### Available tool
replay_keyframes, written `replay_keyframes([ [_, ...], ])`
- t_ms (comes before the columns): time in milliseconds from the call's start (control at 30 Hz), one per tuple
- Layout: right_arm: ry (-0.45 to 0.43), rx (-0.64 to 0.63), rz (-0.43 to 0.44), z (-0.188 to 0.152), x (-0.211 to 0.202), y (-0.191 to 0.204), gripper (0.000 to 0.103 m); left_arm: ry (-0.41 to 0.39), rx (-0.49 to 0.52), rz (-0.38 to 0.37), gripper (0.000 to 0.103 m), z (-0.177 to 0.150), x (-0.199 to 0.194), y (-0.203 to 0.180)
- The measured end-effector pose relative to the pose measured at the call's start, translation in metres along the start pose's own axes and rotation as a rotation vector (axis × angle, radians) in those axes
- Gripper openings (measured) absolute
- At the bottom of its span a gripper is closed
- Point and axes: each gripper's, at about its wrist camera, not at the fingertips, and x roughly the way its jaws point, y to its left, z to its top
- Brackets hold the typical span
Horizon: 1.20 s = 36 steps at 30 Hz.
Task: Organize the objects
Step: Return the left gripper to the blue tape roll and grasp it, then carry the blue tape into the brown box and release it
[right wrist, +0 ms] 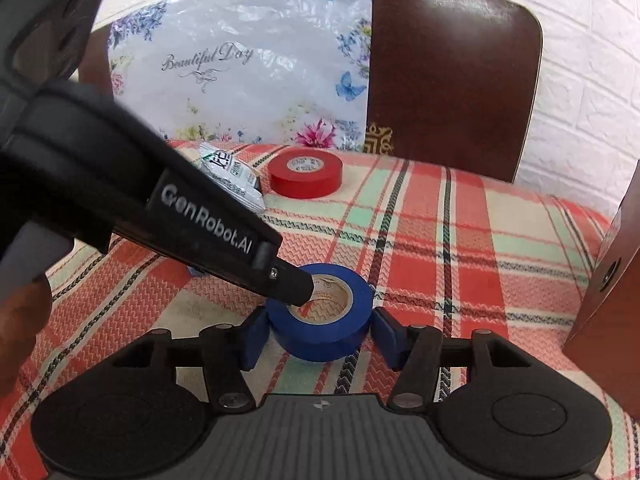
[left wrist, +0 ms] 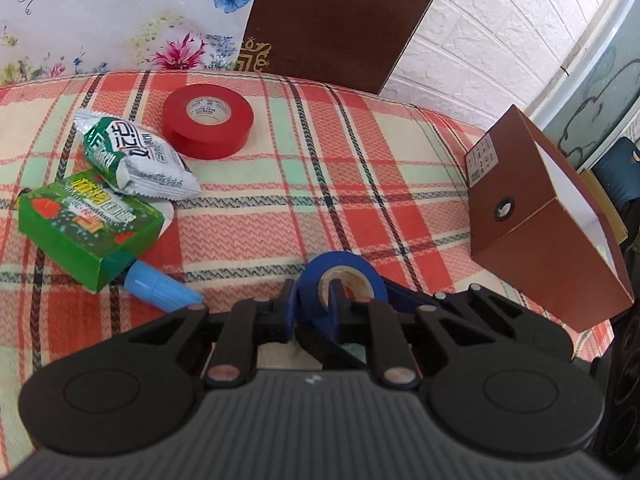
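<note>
A plaid tablecloth [left wrist: 360, 184] covers the table, and on it the blue tape roll [right wrist: 320, 320] is our landmark. Right of the roll sits an open brown box [left wrist: 548, 236]. Far behind it, a red tape roll [left wrist: 208, 120]; left of that, a silver-green snack packet [left wrist: 136, 156], a green carton [left wrist: 88, 228] and a light-blue tube [left wrist: 160, 292]. The left gripper [left wrist: 312, 300] is pinched tight on the blue roll's wall, one finger inside the core. The right gripper [right wrist: 320, 336] straddles the roll, half-spread, pads beside its sides; contact unclear.

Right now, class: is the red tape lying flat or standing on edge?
Flat: the red tape rests on the cloth, core hole facing up.
</note>
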Motion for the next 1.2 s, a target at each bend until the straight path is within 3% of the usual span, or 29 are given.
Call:
replay_keyframes([
  [100,-0.051,0.008,-0.009,0.002,-0.016,-0.002,0.054,-0.033,0.034,-0.003,0.017,0.004,-0.016,-0.017],
  [233,-0.17,-0.029,-0.106,0.011,-0.053,-0.015,0.054,-0.11,0.101,-0.051,0.016,0.023,-0.037,-0.062],
  [433,-0.284,0.008,-0.263,0.021,-0.11,-0.083,0.054,-0.179,0.267,-0.164,0.016,0.045,-0.031,-0.16],
  [567,-0.293,0.049,-0.365,0.011,-0.131,-0.134,0.054,-0.173,0.346,-0.22,0.016,0.049,-0.005,-0.216],
  [767,-0.252,0.162,-0.412,-0.012,-0.136,-0.195,0.054,-0.137,0.399,-0.239,0.015,0.049,0.037,-0.265],
  [833,-0.239,0.202,-0.405,-0.017,-0.133,-0.208,0.057,-0.164,0.414,-0.21,0.016,0.048,0.042,-0.272],
  [867,-0.238,0.216,-0.401,-0.019,-0.133,-0.213,0.061,-0.19,0.423,-0.191,0.021,0.048,0.041,-0.275],
  [900,-0.245,0.22,-0.4,-0.023,-0.137,-0.214,0.068,-0.217,0.432,-0.178,0.033,0.048,0.039,-0.275],
  [967,-0.287,0.222,-0.404,-0.029,-0.15,-0.217,0.07,-0.289,0.442,-0.143,0.045,0.053,0.034,-0.271],
  [1033,-0.36,0.242,-0.424,-0.029,-0.162,-0.224,0.07,-0.351,0.449,-0.074,0.045,0.059,0.033,-0.267],
  [1100,-0.435,0.276,-0.498,-0.03,-0.179,-0.237,0.072,-0.401,0.475,0.005,0.045,0.065,0.038,-0.265],
  [1200,-0.478,0.336,-0.683,-0.034,-0.189,-0.266,0.083,-0.433,0.541,0.077,0.045,0.062,0.052,-0.267],
])
